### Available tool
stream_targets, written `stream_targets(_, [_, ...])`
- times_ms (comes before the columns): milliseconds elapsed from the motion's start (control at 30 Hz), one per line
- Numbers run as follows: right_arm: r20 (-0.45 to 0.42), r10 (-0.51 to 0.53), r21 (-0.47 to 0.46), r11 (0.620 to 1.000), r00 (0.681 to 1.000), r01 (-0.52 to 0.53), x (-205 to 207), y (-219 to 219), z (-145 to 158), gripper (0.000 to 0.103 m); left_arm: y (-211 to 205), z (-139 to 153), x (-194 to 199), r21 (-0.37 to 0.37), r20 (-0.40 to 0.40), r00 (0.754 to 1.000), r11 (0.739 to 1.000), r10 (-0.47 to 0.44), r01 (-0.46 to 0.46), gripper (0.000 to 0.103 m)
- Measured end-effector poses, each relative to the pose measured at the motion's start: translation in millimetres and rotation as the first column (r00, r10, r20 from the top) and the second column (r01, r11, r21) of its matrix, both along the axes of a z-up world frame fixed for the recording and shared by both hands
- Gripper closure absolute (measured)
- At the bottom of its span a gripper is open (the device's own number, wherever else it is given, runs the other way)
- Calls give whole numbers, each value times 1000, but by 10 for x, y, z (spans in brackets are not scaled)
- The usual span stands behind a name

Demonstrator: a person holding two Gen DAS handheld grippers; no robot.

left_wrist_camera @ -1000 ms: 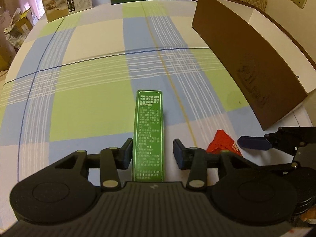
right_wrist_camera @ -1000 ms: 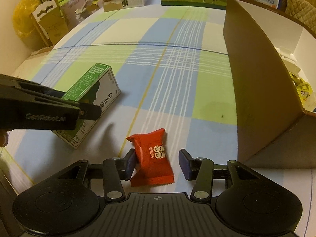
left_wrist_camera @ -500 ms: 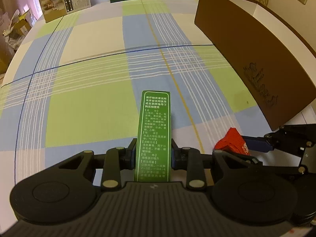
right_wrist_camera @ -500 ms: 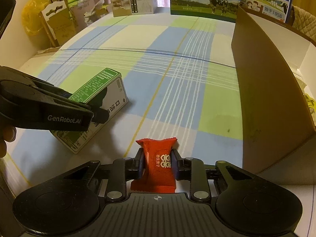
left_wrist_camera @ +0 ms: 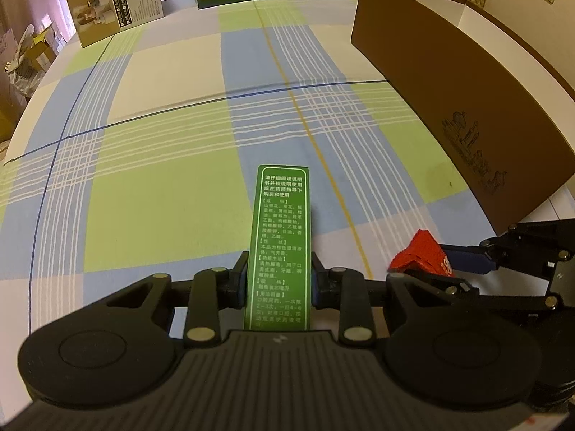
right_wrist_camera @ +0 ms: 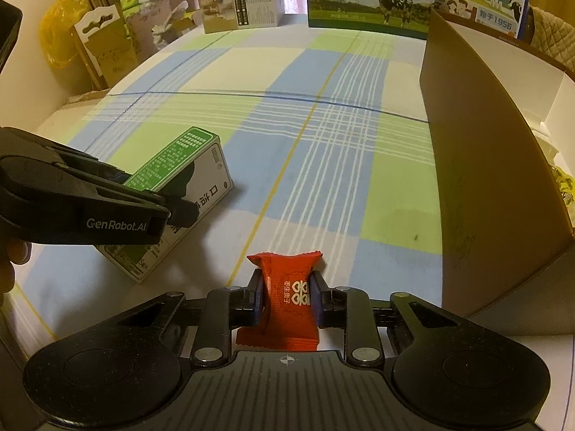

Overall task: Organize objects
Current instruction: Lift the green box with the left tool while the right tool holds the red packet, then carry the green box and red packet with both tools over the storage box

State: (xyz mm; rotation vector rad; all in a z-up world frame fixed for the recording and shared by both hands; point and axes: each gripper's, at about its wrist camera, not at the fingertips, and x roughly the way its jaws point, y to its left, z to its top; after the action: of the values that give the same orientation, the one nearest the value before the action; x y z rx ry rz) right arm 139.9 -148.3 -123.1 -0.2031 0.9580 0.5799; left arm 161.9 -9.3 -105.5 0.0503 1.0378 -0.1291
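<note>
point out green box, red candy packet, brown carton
green box [left_wrist_camera: 282, 244], left wrist view, middle of its green printed top face
red candy packet [right_wrist_camera: 291, 291], right wrist view, wrapper's printed middle
brown carton [right_wrist_camera: 478, 186], right wrist view, outer side wall

Two grippers, left [left_wrist_camera: 276, 274] and right [right_wrist_camera: 285, 296]; one green box [left_wrist_camera: 282, 237] at six o'clock, one red candy [right_wrist_camera: 289, 294], three cartons [right_wrist_camera: 239, 1] at twelve.

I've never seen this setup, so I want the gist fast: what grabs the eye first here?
The red candy packet, pinched in the right gripper at the near edge of the checked tablecloth. To its left, the left gripper is shut on a green-and-white medicine box. A tall brown cardboard box stands close on the right.
</note>
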Motion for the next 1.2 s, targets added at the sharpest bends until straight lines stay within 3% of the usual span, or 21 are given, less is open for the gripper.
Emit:
stream_targets(733, [132,-17,121,993,991,1,-36,-128,284,82,32,192,-114,-10,48,999,1000,13,-13,77])
stream_targets(1200, [264,-135,275,960,955,59,-69,-514,1052,81,-82,838,-137,-100,157,986,994,49,-34,77])
